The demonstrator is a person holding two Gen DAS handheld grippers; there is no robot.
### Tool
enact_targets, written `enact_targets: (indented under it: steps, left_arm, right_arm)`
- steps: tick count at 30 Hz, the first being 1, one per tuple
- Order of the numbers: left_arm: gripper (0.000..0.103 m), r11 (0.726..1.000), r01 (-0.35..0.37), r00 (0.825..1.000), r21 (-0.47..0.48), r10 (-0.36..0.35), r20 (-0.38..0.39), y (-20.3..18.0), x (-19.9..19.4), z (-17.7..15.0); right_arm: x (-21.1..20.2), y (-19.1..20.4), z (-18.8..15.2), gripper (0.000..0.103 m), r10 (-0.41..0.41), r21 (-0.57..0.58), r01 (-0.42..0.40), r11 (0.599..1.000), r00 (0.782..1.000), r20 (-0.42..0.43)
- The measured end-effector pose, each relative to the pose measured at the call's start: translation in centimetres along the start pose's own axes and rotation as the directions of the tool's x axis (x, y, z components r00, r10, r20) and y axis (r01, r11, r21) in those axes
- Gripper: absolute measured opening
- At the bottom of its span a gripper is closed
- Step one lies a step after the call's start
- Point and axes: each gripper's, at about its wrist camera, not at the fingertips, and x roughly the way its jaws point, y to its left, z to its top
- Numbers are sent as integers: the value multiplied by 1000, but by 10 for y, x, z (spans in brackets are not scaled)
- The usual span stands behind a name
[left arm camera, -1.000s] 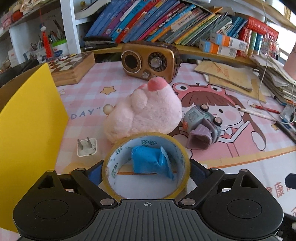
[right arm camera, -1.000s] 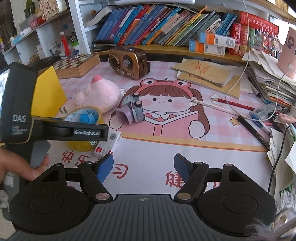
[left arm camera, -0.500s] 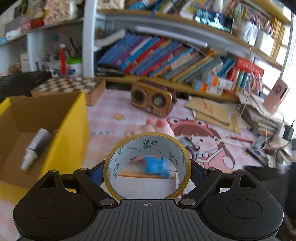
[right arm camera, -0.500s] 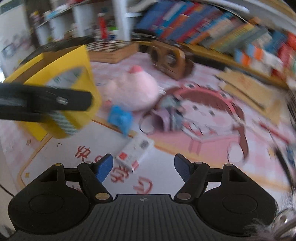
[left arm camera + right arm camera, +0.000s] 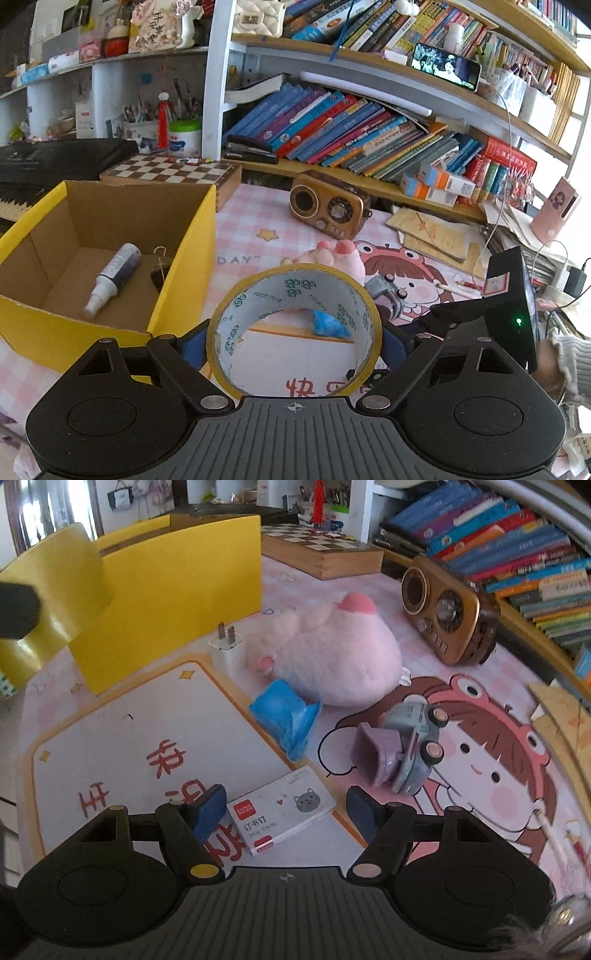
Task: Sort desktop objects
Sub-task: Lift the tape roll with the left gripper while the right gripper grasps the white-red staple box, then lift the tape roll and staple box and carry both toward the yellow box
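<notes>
Pink cartoon mat (image 5: 480,738) covers the bench, bookshelf (image 5: 369,125) behind the yellow box (image 5: 177,295). Left hand-held gripper (image 5: 295,341) clamps the tape roll (image 5: 295,328). Right hand-held gripper (image 5: 288,808) closing around staple box (image 5: 280,812), untouched.

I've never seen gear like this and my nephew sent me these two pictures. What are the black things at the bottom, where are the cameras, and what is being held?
No robot here: a person holds a pair of tongs in each hand, and a wide-angle camera on each looks along its two fingers. The black shapes at the bottom are the tongs themselves.

The left tongs grip a tape roll, raised beside a yellow box containing a spray bottle.

The right tongs are closing around a staple box lying on the desk mat, but not yet pressing it. Beyond lie a blue packet, pink plush toy, toy car, white plug and radio.
</notes>
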Motion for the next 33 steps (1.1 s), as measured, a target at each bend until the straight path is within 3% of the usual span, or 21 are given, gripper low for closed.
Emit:
enact_targets:
  steps: [1, 8, 13, 25, 33]
  left_arm:
    - [90, 1000, -1, 1000, -1, 1, 3, 0, -1, 0]
    - [90, 1000, 10, 1000, -2, -10, 17, 0, -5, 1]
    - [90, 1000, 30, 999, 7, -30, 28, -1, -8, 2]
    - [90, 992, 112, 992, 49, -115, 58, 8, -30, -4]
    - [90, 989, 138, 988, 62, -141, 56, 27, -48, -10]
  right_arm:
    - [-1, 0, 0, 59, 1, 0, -1, 1000, 1000, 5]
    - [-11, 7, -3, 58, -41, 29, 41, 999, 999, 14]
    - [-27, 13, -2, 58, -90, 112, 85, 990, 995, 45]
    - [-83, 54, -4, 58, -190, 291, 157, 944, 978, 90]
    - [-117, 83, -7, 58, -258, 439, 186, 879, 960, 110]
